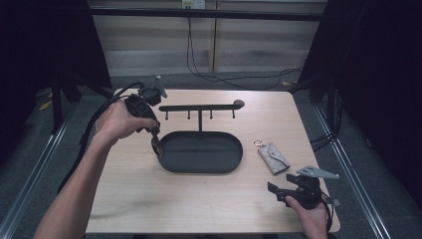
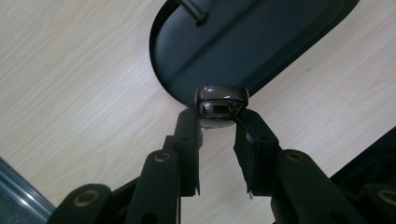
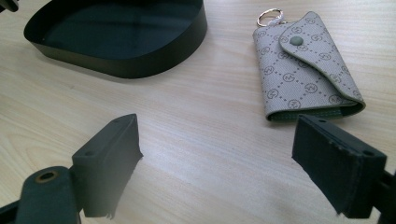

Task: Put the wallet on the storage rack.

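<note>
At centre of the high view, oval black metal tray (image 1: 201, 152) with hooked rack on pale wood table (image 1: 149, 194), small glossy brown rounded object (image 2: 221, 103) pinched by left gripper (image 2: 218, 122) at tray's rim, right gripper (image 3: 217, 158) spread wide, patterned grey fabric key pouch (image 3: 306, 65) lying flat beyond it, right of tray.

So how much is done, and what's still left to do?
Nothing looks put away yet. The left gripper holds a small brown object at the edge of the black tray. The key pouch lies on the table, ahead of the open right gripper.

Black grippers, brass rivets on fingers (image 2: 187, 140); black cables; grey triangular plate; bare forearms.
</note>
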The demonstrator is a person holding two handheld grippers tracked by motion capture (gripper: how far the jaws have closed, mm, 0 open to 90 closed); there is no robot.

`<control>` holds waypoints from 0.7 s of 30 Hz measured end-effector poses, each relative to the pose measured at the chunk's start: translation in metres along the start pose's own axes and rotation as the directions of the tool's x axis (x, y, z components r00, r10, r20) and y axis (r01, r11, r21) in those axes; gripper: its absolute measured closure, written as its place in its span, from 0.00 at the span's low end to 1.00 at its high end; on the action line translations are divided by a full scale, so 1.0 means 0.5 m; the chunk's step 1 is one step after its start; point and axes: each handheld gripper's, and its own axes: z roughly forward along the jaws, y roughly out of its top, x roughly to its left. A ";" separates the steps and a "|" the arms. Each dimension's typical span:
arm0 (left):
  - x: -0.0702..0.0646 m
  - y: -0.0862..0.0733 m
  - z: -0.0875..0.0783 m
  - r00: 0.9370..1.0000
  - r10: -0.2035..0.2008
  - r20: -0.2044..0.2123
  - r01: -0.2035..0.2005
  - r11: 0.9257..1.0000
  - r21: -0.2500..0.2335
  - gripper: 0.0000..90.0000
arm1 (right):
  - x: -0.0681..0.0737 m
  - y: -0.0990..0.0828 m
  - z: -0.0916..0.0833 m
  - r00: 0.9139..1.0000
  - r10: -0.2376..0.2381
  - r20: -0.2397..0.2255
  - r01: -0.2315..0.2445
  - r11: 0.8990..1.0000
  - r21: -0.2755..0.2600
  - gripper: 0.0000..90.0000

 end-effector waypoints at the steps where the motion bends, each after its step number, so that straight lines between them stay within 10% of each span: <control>1: 0.001 0.004 0.000 1.000 0.005 -0.001 -0.005 1.000 0.005 0.79 | 0.001 0.000 0.000 1.000 0.000 0.000 0.000 1.000 0.000 0.17; 21: 0.008 0.060 0.038 1.000 -0.018 -0.015 0.018 1.000 0.022 0.79 | 0.002 -0.002 -0.002 1.000 -0.005 -0.007 0.005 1.000 0.004 0.17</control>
